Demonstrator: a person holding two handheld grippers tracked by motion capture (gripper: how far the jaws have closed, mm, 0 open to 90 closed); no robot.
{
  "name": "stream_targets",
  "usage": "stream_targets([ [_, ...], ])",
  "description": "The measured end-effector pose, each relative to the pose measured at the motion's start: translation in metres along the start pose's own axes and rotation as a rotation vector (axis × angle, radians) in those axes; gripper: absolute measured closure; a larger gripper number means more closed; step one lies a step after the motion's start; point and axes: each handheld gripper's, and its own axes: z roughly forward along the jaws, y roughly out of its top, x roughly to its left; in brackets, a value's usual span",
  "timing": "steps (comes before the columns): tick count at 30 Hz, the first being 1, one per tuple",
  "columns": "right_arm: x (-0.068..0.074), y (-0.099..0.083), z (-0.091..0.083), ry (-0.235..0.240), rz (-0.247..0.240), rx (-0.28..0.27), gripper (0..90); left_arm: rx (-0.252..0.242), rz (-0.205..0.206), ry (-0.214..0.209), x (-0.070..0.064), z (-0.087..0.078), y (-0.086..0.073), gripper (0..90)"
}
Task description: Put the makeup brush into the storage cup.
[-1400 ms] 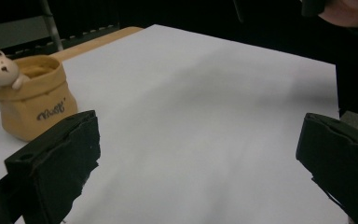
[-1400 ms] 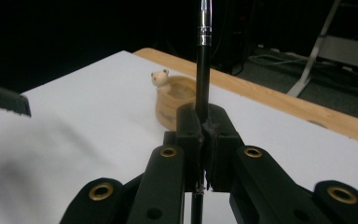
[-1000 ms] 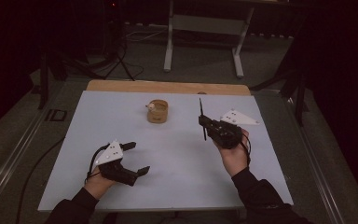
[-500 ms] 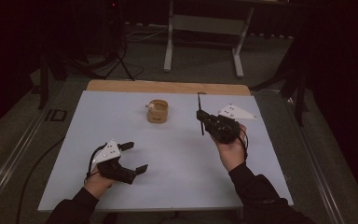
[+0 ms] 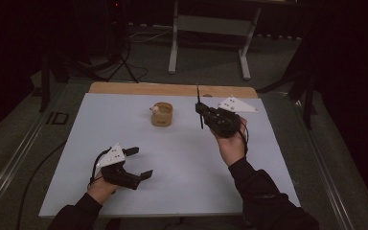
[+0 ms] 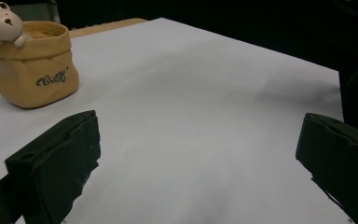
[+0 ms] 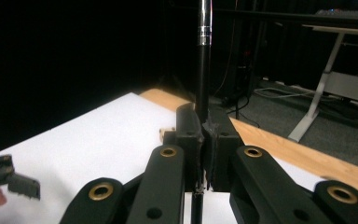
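Clearly the right gripper (image 5: 200, 109), jaws clamped on an upright pen (image 5: 198, 106), sat just right of the pouch-shaped holder (image 5: 162, 114) at table's far-centre; left gripper (image 5: 139, 162), jaws apart, was farther off.

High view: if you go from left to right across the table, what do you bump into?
Left gripper, open → tan bear pot → black pen standing up in the right gripper → the grey plate on that gripper.

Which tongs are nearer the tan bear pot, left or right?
Right. The right tongs, shut on a black pen, sit just beside the pot; the left tongs hang open well short of it.
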Motion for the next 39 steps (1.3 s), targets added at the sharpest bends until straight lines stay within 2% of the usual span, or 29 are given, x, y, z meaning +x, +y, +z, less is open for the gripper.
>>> stream_targets([
  [6,-0.001,0.014,0.014,-0.001,-0.007,-0.004,85.7,0.002,-0.001,-0.004,-0.001,0.000,0.000,0.0],
  [9,-0.004,0.019,0.022,0.015,0.000,-0.004,85.7,0.000,0.000,-0.007,0.000,0.000,0.000,0.0],
  [17,-0.006,0.028,0.044,0.009,-0.034,-0.026,85.7,0.003,0.007,-0.015,-0.001,0.000,0.000,0.0],
  [25,-0.007,0.035,0.063,0.017,-0.030,-0.037,85.6,0.004,0.010,-0.022,-0.003,0.000,0.000,0.0],
  [26,-0.007,0.036,0.071,0.025,-0.020,-0.044,85.6,0.004,0.009,-0.027,-0.003,0.000,0.000,0.0],
  [31,-0.008,0.036,0.081,0.031,0.007,-0.060,85.7,0.002,0.011,-0.032,-0.004,-0.001,0.001,0.0],
  [37,-0.011,0.034,0.096,0.016,0.002,-0.063,85.7,-0.001,0.009,-0.030,-0.003,-0.003,0.000,0.0],
  [39,-0.012,0.032,0.100,0.025,0.021,-0.059,85.6,-0.004,0.004,-0.031,-0.002,-0.003,0.000,0.0],
])
